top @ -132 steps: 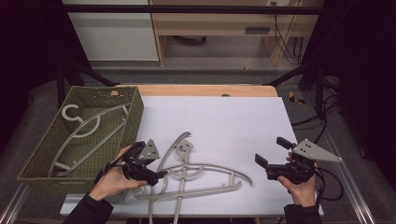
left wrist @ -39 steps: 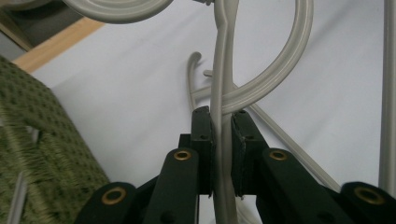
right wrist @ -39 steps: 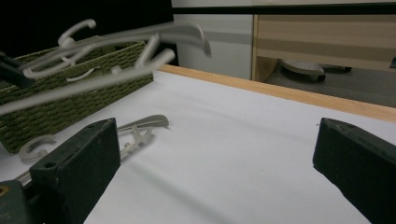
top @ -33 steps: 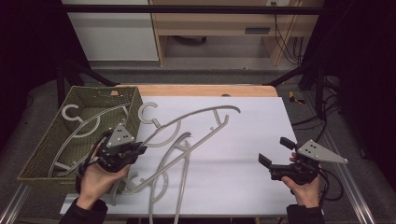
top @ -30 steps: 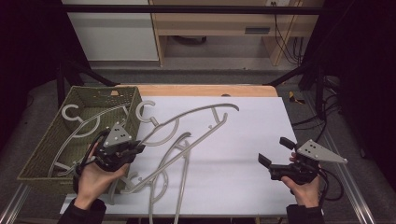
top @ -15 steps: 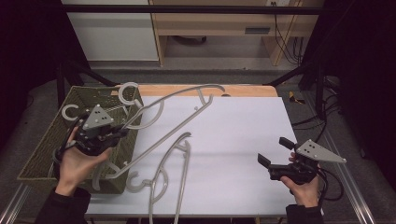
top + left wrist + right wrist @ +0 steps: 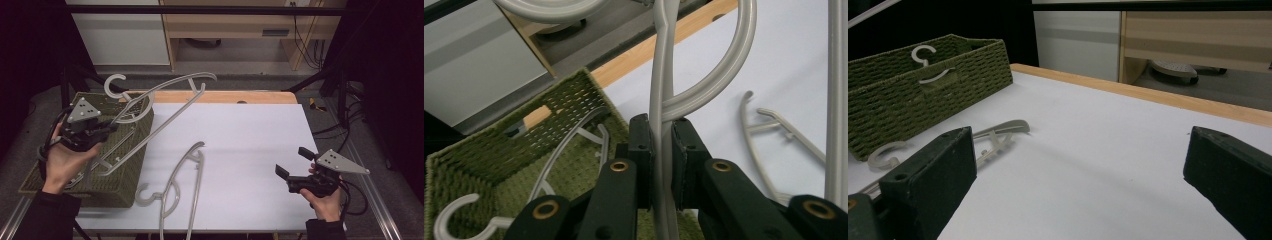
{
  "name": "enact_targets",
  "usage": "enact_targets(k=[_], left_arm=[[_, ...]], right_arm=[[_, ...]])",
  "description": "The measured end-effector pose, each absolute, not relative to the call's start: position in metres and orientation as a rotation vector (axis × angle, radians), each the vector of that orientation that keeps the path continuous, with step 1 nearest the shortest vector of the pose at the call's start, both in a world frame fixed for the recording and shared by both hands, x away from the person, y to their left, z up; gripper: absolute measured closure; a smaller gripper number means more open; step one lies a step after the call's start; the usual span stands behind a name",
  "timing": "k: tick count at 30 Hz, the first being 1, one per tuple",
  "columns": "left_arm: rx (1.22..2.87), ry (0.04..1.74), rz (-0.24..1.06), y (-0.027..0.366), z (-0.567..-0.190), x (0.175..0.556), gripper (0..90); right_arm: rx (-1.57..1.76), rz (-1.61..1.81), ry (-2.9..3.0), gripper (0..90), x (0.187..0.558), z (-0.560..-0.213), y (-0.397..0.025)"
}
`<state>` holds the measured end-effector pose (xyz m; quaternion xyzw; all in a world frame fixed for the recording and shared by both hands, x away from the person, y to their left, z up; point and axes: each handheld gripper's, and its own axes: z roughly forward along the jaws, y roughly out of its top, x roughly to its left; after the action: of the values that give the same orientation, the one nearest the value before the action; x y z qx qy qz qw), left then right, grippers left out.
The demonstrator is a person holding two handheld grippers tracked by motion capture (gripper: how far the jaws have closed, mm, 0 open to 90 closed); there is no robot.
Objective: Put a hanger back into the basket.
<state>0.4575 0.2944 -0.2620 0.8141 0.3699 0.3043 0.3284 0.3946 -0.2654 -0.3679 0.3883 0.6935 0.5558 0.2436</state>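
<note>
Left gripper clamps grey plastic hanger over green woven basket; lower flat, then release; right gripper gapes idle.

Your rig, quick notes: both sleeves dark, pretty much black. Left gripper matte black, brass-coloured rivets along linkage arms (nice touch), flat rectangular pads. Right gripper same black build. Grey three-cornered plate with small holes on each, black cable trailing off.
</note>
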Motion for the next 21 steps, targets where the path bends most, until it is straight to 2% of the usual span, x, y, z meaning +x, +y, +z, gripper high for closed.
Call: enact_targets(k=[5,21], left_arm=[[2.106,0.995,0.845,0.309,-0.264,0.467,81.3],[2.05,1.172,0.87,0.361,-0.277,0.488,81.4]], right_arm=[[1.058,1.516,1.896,0.8,0.395,-0.368,-0.265],[1.063,1.518,1.902,0.8,0.396,-0.369,-0.265]])
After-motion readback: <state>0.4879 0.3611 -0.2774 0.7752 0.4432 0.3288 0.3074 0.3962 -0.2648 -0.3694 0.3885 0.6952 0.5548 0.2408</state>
